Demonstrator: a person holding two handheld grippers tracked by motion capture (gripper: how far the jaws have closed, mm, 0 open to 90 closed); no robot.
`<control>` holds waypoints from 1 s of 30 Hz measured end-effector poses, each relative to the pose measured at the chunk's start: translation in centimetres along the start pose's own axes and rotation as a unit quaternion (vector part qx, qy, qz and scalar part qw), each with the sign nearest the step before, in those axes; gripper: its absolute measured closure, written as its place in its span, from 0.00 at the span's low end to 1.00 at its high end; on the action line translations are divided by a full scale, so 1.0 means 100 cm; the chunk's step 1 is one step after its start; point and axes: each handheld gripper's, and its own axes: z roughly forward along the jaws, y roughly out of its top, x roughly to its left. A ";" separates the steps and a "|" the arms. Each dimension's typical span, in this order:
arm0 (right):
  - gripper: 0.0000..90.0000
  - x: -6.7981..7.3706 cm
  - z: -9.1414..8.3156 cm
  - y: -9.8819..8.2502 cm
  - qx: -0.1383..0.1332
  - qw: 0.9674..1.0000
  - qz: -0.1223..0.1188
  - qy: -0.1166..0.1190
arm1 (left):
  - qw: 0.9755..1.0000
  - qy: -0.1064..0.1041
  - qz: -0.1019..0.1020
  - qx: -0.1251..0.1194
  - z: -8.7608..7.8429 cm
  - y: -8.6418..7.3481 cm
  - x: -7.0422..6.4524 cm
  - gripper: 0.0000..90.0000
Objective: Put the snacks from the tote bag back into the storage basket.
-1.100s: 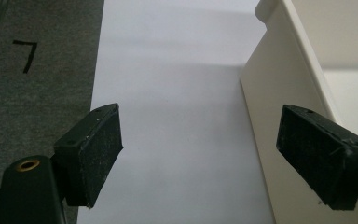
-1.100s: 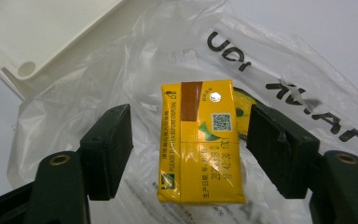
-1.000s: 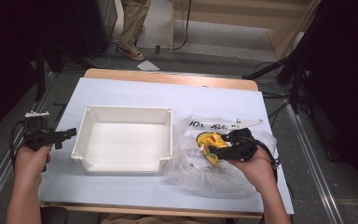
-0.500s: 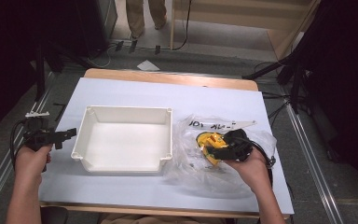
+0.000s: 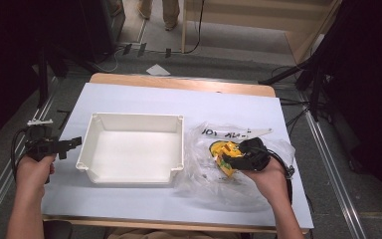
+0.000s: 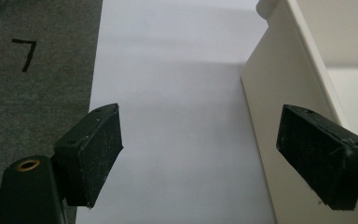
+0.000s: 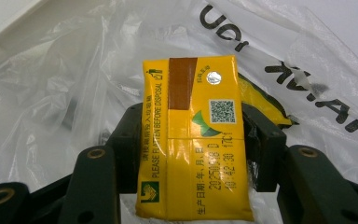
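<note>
carton (image 7: 193, 140), yellow, drink-box type: we log it clamped between the jaws of the right gripper (image 5: 238, 158), over the crumpled clear plastic bag (image 5: 204, 172) right of the white tray (image 5: 132, 174). left gripper (image 6: 200, 154): we note jaws wide apart, holding nothing, just beside the tray's outer wall above the white table (image 5: 144, 97).

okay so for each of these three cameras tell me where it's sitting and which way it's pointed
High view: above the person's side, looking forward and down on the table; forearms, both hands.
Left gripper view: rides the left gripper, open jaws, beside the white tray.
Right gripper view: rides the right gripper, clamping the yellow carton.
Shared: tray, carton, plastic bag.
</note>
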 end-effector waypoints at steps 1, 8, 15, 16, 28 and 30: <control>0.56 0.000 0.000 0.000 0.001 1.000 -0.001 0.001 | 1.000 0.001 -0.001 0.000 0.000 0.000 0.000 0.17; 0.57 -0.002 -0.001 0.001 0.002 1.000 -0.009 0.003 | 1.000 0.000 0.002 0.001 0.001 0.000 -0.001 0.17; 0.57 -0.002 -0.005 0.003 0.002 1.000 -0.013 0.003 | 1.000 0.000 0.001 0.001 0.001 -0.001 -0.001 0.17; 0.57 -0.002 -0.005 0.003 0.002 1.000 -0.014 0.003 | 1.000 0.000 0.001 0.001 0.001 -0.001 -0.001 0.17; 0.59 -0.002 -0.016 0.007 -0.038 0.999 -0.006 -0.010 | 1.000 0.000 0.000 0.003 0.002 -0.001 0.000 0.17; 0.59 -0.002 -0.018 0.007 -0.046 0.999 -0.006 -0.011 | 1.000 0.000 0.000 0.002 0.002 -0.001 -0.001 0.17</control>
